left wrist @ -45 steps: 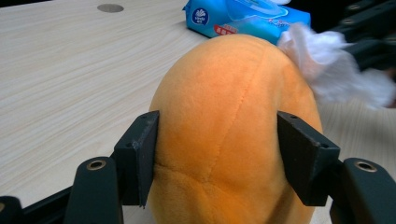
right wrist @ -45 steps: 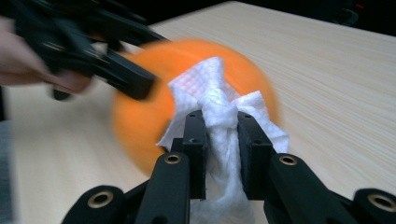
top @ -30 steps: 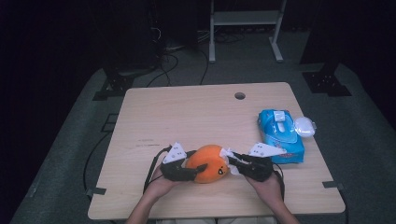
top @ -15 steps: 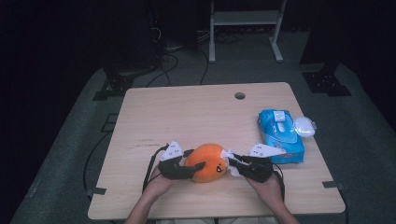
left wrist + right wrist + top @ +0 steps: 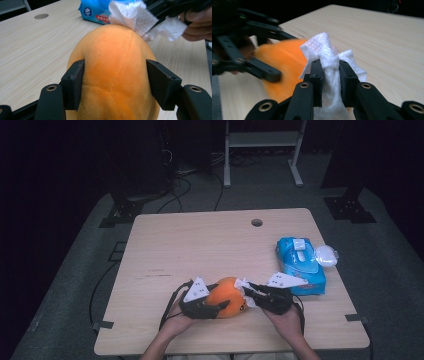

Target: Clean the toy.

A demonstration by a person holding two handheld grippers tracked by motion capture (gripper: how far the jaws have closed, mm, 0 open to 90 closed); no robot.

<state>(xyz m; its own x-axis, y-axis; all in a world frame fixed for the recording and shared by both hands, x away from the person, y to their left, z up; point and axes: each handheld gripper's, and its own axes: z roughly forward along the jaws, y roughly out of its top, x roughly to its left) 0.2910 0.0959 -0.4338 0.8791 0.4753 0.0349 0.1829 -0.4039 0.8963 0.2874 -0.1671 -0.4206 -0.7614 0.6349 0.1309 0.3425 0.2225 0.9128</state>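
Plush (image 5: 113, 72), orange and rounded, sits between the jaws of the left gripper (image 5: 115, 87); both pads press its sides, jaws about half open around it. In the high view the plush (image 5: 227, 296) lies near the bench's (image 5: 210, 245) front edge, between the two grippers, the left gripper (image 5: 207, 306) clamping it from the left.

Wipe (image 5: 329, 65), white and crumpled, is pinched in the jaws of the right gripper (image 5: 330, 75), which are nearly closed on it; its bunched top fans out above the pads. The wipe (image 5: 135, 17) touches the top far end of the plush as seen from the left gripper view. In the high view the right gripper (image 5: 250, 296) comes in from the right, wipe (image 5: 245, 292) against the plush.

Hands: left hand (image 5: 176, 322) and right hand (image 5: 287, 320) enter from the bottom edge, each holding its gripper.

Pack (image 5: 299, 265), blue, lies on the bench to the right, just behind the right gripper's body. A white lid-like piece (image 5: 326, 255) sits at its right side. A round hole (image 5: 257, 222) is near the bench's far edge.
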